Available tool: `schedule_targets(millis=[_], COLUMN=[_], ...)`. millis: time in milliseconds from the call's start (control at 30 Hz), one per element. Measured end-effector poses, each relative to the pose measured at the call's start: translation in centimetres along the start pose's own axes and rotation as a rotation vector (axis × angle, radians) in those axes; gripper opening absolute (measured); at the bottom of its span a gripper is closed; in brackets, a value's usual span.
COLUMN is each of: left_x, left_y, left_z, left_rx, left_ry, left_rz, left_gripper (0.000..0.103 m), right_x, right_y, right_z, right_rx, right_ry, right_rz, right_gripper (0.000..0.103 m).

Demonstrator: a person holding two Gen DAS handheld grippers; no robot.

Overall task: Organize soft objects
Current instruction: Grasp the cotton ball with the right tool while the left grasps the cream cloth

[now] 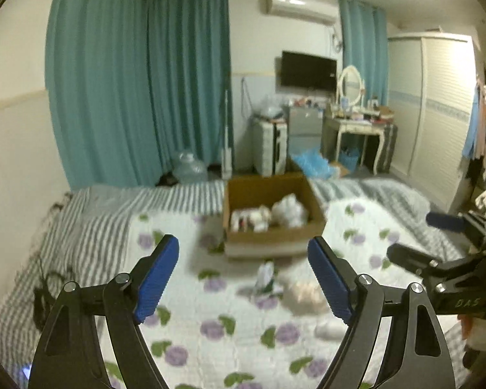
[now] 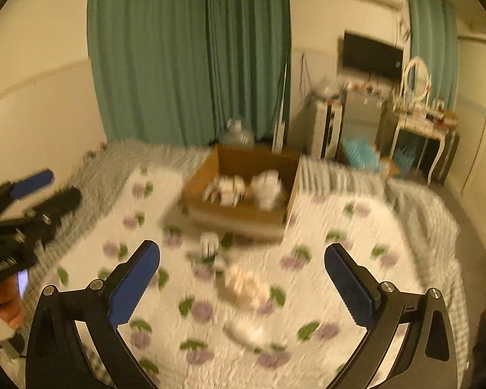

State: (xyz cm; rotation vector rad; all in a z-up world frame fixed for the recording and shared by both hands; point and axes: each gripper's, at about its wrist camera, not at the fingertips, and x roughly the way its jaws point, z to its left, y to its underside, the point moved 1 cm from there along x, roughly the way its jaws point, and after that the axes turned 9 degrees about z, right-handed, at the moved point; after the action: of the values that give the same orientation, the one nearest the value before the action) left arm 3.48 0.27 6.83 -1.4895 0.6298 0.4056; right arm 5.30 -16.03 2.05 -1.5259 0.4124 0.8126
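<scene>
Grippers both spread wide, nothing between the pads: left gripper [image 1: 243, 278] and right gripper [image 2: 243, 287] hang above the flowered quilt [image 1: 210, 350], touching nothing. Cardboard box [image 1: 272, 214] sits open on the bed ahead, soft white toys [image 1: 288, 210] inside. Loose on the quilt between box and grippers: a small white-and-green item [image 1: 265, 275], a peach plush [image 2: 246, 287], a white plush [image 2: 244, 332]. Bare quilt lies either side of the box; striped sheet [image 1: 90, 227] runs to the wall at left. Writing on the right gripper's body too blurred to read.
</scene>
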Motion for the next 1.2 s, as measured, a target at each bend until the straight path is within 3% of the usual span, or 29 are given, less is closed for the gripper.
schedule_targets(millis=[167, 267, 367, 500, 600, 667, 700, 733, 767, 800, 967, 1200], left_x=[3.9, 6.9, 9.5, 12.5, 13.3, 13.7, 13.7, 13.8, 13.8, 13.8, 12.7, 12.7], left_y=[5.2, 7.9, 10.1, 11.4, 11.9, 11.9, 12.0, 11.9, 11.9, 11.8, 10.8, 8.1], left_z=[-0.6, -1.4, -2.1, -2.7, -2.7, -2.7, -2.7, -2.7, -2.7, -2.7, -3.6, -4.9], left_rx=[0.000, -0.025, -0.028, -0.046, -0.034, -0.029, -0.028, -0.033, -0.035, -0.035, -0.012, -0.042], left_ry=[-0.065, -0.032, -0.022, 0.009, 0.005, 0.009, 0.011, 0.013, 0.015, 0.018, 0.027, 0.041], left_rz=[0.069, 0.129, 0.178, 0.255, 0.284, 0.292, 0.294, 0.299, 0.300, 0.303, 0.280, 0.252], left_gripper=[0.083, 0.083, 0.083, 0.083, 0.083, 0.083, 0.083, 0.083, 0.083, 0.083, 0.083, 0.083], right_x=[9.1, 13.4, 16.2, 17.5, 18.8, 19.8, 20.1, 20.1, 20.1, 19.9, 16.8, 12.8], right_y=[5.4, 8.0, 10.1, 10.5, 10.9, 11.4, 11.4, 11.4, 11.4, 11.3, 9.9, 5.5], right_z=[1.0, 0.8, 0.6, -0.7, -1.9, -2.2, -2.1, -2.0, -1.8, -1.7, -1.9, -4.5], right_rx=[-0.067, -0.071, -0.071, -0.005, 0.053, 0.061, 0.058, 0.052, 0.047, 0.042, 0.048, 0.034], right_ry=[0.066, 0.060, 0.051, 0.032, 0.010, 0.004, 0.008, 0.007, 0.004, 0.001, 0.010, 0.124], right_rz=[0.182, 0.262, 0.348, 0.394, 0.446, 0.499, 0.513, 0.516, 0.513, 0.508, 0.398, 0.267], right_gripper=[0.102, 0.102, 0.100, 0.097, 0.083, 0.067, 0.064, 0.060, 0.045, 0.040, 0.039, 0.039])
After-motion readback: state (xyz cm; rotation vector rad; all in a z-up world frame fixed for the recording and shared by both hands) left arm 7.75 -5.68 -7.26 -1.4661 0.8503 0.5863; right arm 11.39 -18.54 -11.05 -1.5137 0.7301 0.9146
